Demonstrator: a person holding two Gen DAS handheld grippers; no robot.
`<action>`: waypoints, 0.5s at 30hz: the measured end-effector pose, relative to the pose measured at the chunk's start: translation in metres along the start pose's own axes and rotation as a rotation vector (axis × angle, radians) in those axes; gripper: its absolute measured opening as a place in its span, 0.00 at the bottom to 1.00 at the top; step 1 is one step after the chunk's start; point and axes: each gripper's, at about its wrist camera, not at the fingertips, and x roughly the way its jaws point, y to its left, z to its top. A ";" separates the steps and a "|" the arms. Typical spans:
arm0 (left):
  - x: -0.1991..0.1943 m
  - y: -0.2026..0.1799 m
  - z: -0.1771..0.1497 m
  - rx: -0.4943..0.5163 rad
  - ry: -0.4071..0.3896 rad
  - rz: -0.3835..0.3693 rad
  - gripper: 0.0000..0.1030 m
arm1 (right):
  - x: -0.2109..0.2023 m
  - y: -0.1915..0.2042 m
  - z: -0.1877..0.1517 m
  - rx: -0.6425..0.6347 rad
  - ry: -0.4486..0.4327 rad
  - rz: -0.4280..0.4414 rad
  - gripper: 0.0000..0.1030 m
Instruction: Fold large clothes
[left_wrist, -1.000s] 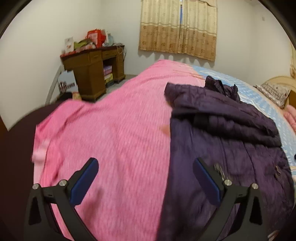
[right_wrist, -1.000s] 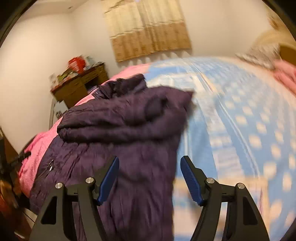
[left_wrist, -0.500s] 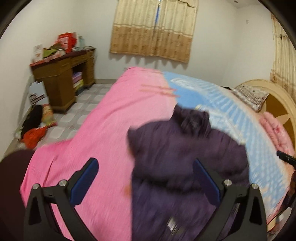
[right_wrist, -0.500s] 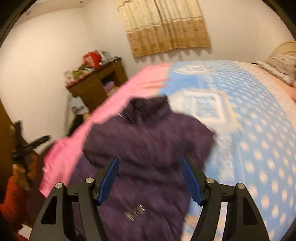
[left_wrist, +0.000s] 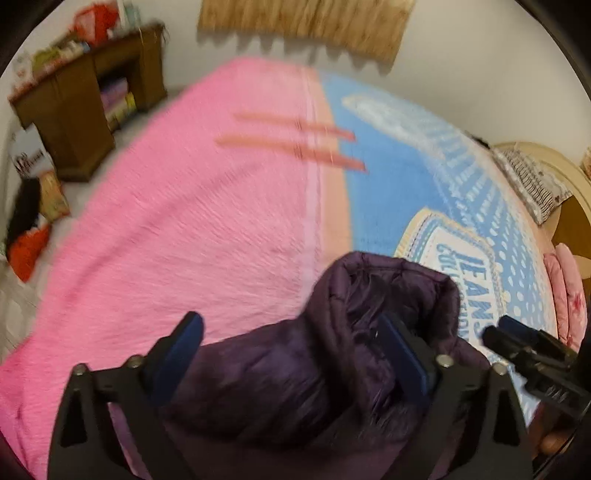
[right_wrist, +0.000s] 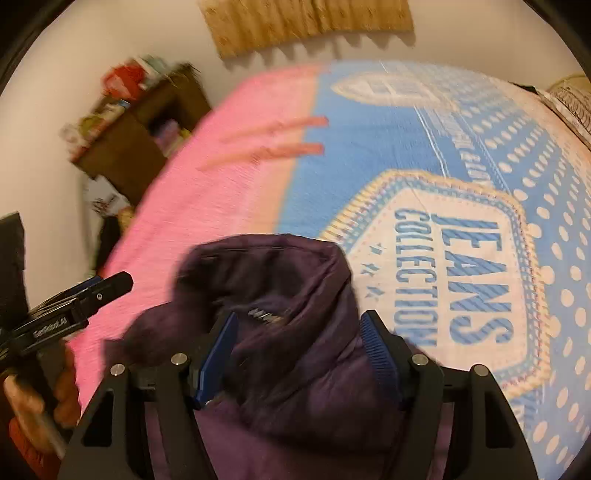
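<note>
The puffy purple jacket (right_wrist: 295, 332) sits at the bed's (left_wrist: 184, 221) 6 o'clock edge so it can be folded, bunched between both tools: the left gripper (left_wrist: 291, 354) is closing but not squeezing, and the right gripper (right_wrist: 299, 347) looks wide around it.

Even indoor light, heavy motion blur throughout, strong fisheye bending, dark vignetted corners.

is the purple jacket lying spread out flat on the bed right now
No. The jacket is bunched in a heap at the bed's near edge, its collar standing up.
</note>
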 end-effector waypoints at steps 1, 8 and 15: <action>0.018 -0.007 0.003 0.008 0.031 0.018 0.91 | 0.011 -0.003 0.004 0.003 0.004 -0.012 0.67; 0.060 -0.018 -0.006 0.033 0.112 0.046 0.35 | 0.051 -0.019 0.000 -0.017 0.050 -0.018 0.12; 0.000 0.010 -0.031 0.011 0.015 -0.062 0.11 | -0.001 -0.037 -0.034 -0.119 -0.039 -0.052 0.08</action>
